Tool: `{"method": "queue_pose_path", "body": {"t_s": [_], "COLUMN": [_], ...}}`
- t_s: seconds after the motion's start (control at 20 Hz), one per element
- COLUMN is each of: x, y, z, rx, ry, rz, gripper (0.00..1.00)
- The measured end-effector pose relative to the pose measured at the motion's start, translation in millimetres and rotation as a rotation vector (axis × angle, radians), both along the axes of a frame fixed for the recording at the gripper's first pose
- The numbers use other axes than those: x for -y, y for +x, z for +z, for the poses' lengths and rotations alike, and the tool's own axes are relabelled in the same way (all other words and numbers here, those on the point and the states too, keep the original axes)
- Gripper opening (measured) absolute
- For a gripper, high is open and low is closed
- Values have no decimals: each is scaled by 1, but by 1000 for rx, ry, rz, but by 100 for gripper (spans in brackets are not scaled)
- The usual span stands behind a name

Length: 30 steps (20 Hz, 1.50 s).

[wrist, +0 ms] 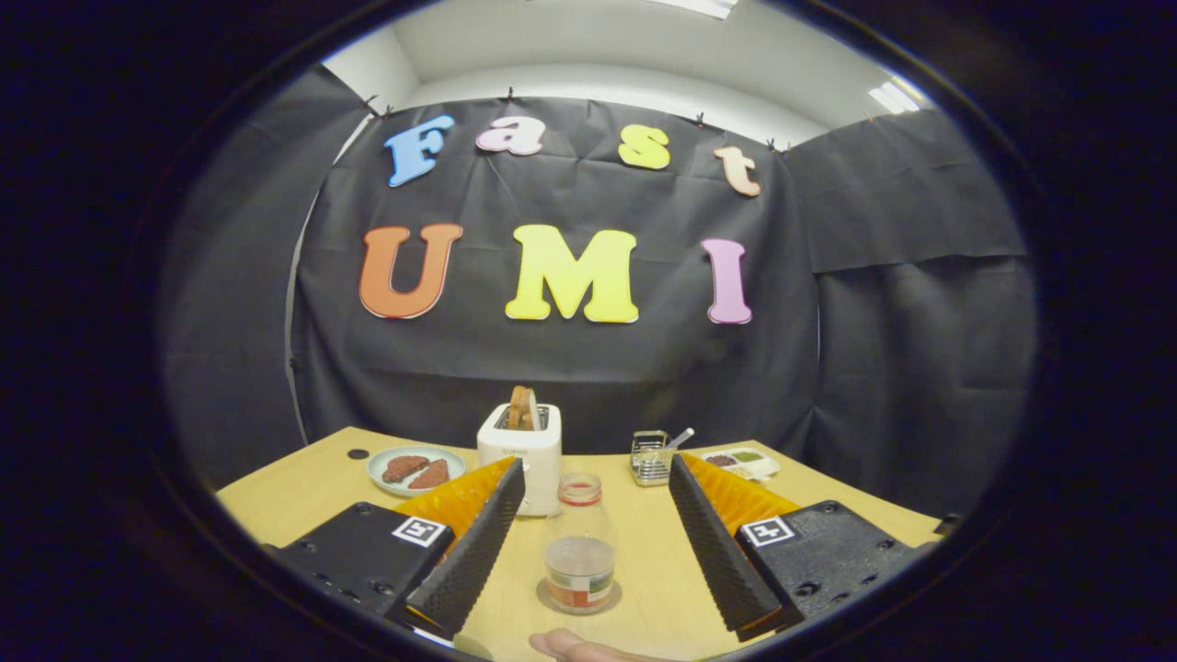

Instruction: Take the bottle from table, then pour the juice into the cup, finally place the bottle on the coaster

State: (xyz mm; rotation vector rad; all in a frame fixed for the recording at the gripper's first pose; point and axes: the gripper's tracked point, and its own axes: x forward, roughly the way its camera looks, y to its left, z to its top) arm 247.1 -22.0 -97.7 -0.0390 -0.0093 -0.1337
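A clear glass bottle point(579, 542) with a red-rimmed neck and a little reddish juice at its bottom stands upright on a round coaster point(579, 602) on the wooden table point(644, 552). My gripper point(596, 473) is open, its two fingers point(483, 529) spread wide on either side of the bottle without touching it. The bottle stands in the gap between them, nearer their bases than their tips. The cup is hidden from me.
Beyond the fingers stands a white toaster point(521, 450) with toast in its slot. A plate point(416, 469) with brownish pieces lies to its left, a small wire basket point(650, 457) and a tray point(743, 460) to its right. A person's fingertip point(575, 648) shows below the coaster.
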Motion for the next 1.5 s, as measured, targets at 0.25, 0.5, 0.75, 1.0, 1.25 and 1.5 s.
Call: {"method": "queue_pose_path", "body": {"t_s": [0.25,0.5,0.75,1.0,1.25,1.5], "x": [-3,-19,-33,-20,-23,2], "y": [-44,-89,-143,-195,-236,-269], "z": [34,82,122,150,148,128], "rx": [-47,-18,7,74,80,78], "ry": [8,-24,-47,-25,-48,-59], "rz": [-34,1,48,27,109,93], "gripper": [100,100,100,100,100,100]}}
